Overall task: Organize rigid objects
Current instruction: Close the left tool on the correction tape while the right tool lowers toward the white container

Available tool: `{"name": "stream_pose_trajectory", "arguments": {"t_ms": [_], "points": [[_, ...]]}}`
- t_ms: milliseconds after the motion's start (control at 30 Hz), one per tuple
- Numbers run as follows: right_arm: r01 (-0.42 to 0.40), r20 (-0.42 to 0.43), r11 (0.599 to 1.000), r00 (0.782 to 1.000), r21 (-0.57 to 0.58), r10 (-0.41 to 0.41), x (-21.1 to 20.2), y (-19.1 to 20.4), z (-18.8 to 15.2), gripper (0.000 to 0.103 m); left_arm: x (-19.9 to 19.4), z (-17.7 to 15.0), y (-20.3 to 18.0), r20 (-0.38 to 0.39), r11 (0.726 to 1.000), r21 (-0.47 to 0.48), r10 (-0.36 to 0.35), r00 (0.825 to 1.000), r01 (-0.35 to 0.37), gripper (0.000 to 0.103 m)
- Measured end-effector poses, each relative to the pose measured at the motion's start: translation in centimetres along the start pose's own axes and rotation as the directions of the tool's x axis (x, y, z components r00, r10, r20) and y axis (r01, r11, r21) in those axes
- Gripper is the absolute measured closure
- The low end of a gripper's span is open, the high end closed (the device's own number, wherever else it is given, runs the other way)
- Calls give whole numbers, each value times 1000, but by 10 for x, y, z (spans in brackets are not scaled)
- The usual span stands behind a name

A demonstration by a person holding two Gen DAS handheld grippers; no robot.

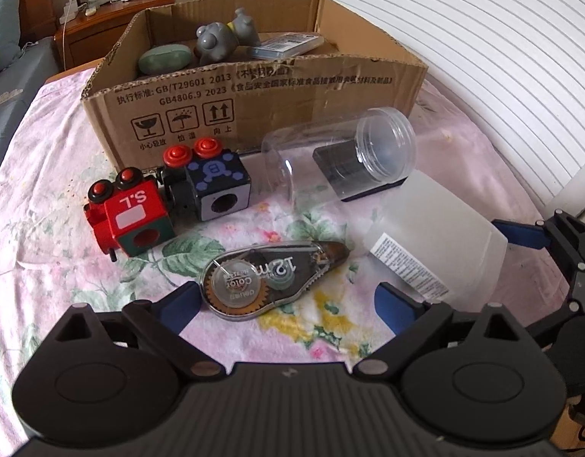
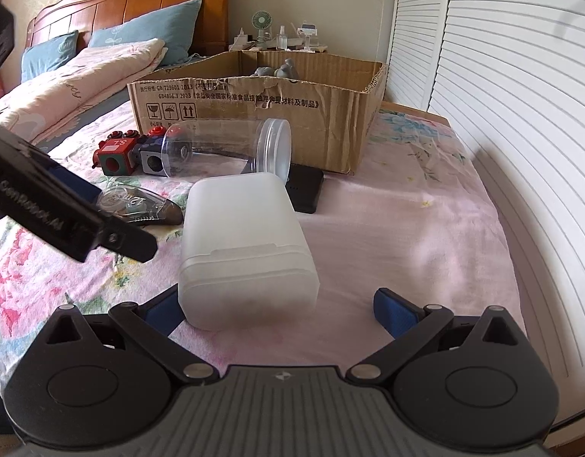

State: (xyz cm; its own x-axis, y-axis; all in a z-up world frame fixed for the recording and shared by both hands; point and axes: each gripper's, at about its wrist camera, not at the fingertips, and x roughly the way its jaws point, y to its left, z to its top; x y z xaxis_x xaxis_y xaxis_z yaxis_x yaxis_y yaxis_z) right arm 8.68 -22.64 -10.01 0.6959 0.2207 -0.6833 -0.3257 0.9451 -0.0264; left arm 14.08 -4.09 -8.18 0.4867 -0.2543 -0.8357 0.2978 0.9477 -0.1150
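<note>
Frosted box (image 2: 246,251) (on its side) lies between right gripper's (image 2: 281,310) spread fingers.

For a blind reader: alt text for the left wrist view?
The open left tool flanks a tape dispenser on a floral cloth. Beyond lie toy train cars, a clear jar, a frosted container and a cardboard box.

Left tongs (image 1: 288,302) spread, right tongs (image 2: 277,310) spread

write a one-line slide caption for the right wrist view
Open right gripper approaches a frosted white container lying on the floral bedspread, with a cardboard box behind.
</note>
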Motion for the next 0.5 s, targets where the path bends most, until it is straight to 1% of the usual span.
{"name": "stream_pose_trajectory", "arguments": {"t_ms": [200,333,400,467,500], "points": [[-7,6,1000,1000,-6,7,-1,-1,-1,0,10,7,-9,19,996,34,80,997,-80,7],[-6,5,1000,1000,-6,6,-1,-1,-1,0,11,11,-7,29,996,13,86,996,-86,7],[-6,4,1000,1000,-6,6,-1,-1,-1,0,10,12,-6,36,995,7,95,995,-95,9],[-6,0,1000,1000,-7,6,-1,-1,-1,0,8,13,-4,46,995,8,101,994,-101,16],[-6,-3,1000,1000,-7,6,-1,-1,-1,0,7,13,-2,45,995,8,99,994,-99,16]]}}
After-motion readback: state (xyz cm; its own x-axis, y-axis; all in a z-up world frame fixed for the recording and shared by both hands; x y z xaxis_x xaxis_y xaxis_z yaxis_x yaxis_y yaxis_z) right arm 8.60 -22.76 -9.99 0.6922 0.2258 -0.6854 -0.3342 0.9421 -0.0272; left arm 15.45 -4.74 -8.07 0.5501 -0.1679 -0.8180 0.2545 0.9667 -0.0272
